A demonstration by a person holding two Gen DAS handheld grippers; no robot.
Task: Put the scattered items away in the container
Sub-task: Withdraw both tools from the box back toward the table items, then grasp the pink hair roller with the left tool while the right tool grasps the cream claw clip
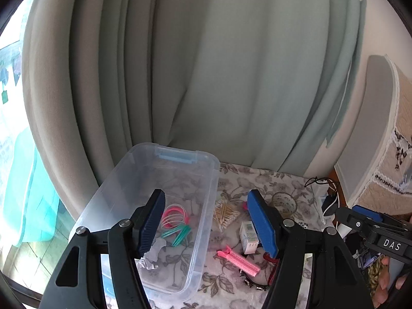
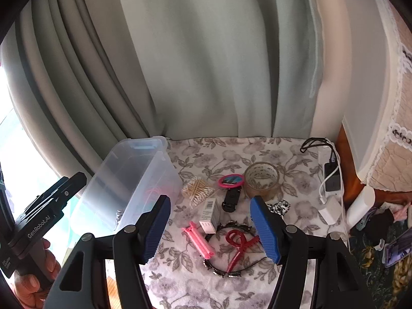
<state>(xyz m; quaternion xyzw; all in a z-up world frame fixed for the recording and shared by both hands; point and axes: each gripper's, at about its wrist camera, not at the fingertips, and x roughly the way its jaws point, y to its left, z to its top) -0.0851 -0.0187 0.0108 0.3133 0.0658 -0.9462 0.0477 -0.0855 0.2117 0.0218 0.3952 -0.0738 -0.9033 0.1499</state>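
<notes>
From the left wrist we see our left gripper [image 1: 206, 221] with its fingers spread wide and holding nothing, poised above the near right wall of the clear plastic container [image 1: 180, 231]. Inside lie pink and green hair ties [image 1: 175, 221] and a crumpled wrapper [image 1: 154, 253]. Just right of the container, on the floral cloth [image 1: 257, 177], sit cotton swabs [image 1: 224, 212], a small box [image 1: 248, 235] and a pink hair clip [image 1: 238, 257].

From the right wrist, our right gripper [image 2: 209, 228] is likewise apart and empty. The pink hair clip [image 2: 198, 239], a red claw clip [image 2: 240, 244] and a black headband [image 2: 231, 249] lie directly between and just beyond its fingers. The pink clip's long axis runs diagonally, near-right to far-left. We judge the right gripper nearer these; the container [image 2: 134, 180] stands to its left.
</notes>
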